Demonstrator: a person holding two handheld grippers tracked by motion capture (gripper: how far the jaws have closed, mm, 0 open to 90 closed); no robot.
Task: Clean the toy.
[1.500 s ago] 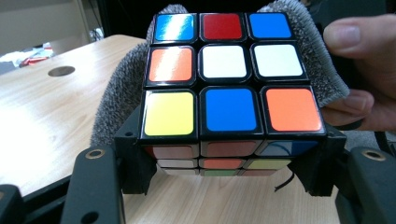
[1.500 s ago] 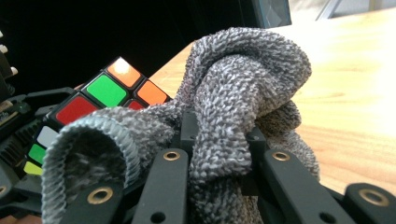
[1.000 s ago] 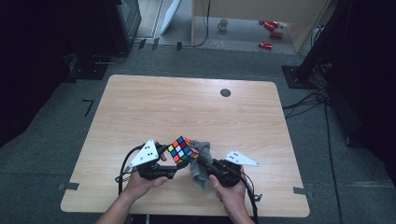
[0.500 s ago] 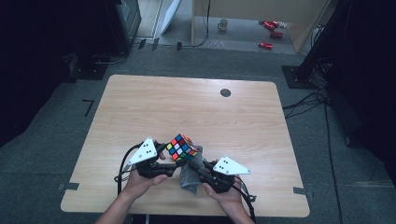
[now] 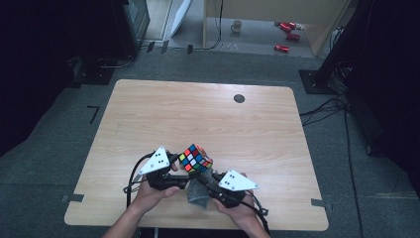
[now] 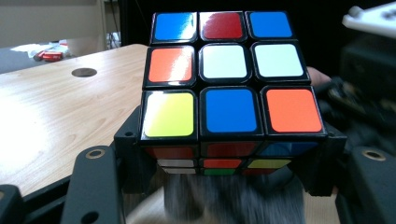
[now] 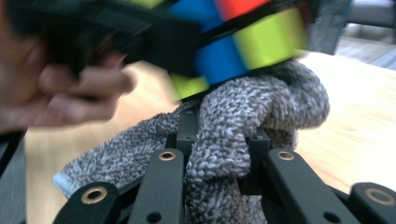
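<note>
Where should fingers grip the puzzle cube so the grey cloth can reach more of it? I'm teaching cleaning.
Grip the puzzle cube on two opposite flat faces, coming from the left as the left gripper does; parallel sides seat the fingers, leaving the underside to the grey cloth.

In the right gripper view the multicoloured plastic puzzle cube (image 7: 233,42) is blurred and cut by the top edge; the grey knitted cloth (image 7: 224,140) hides the jaw tips; in the left gripper view that cloth, lower centre, is smeared.
</note>
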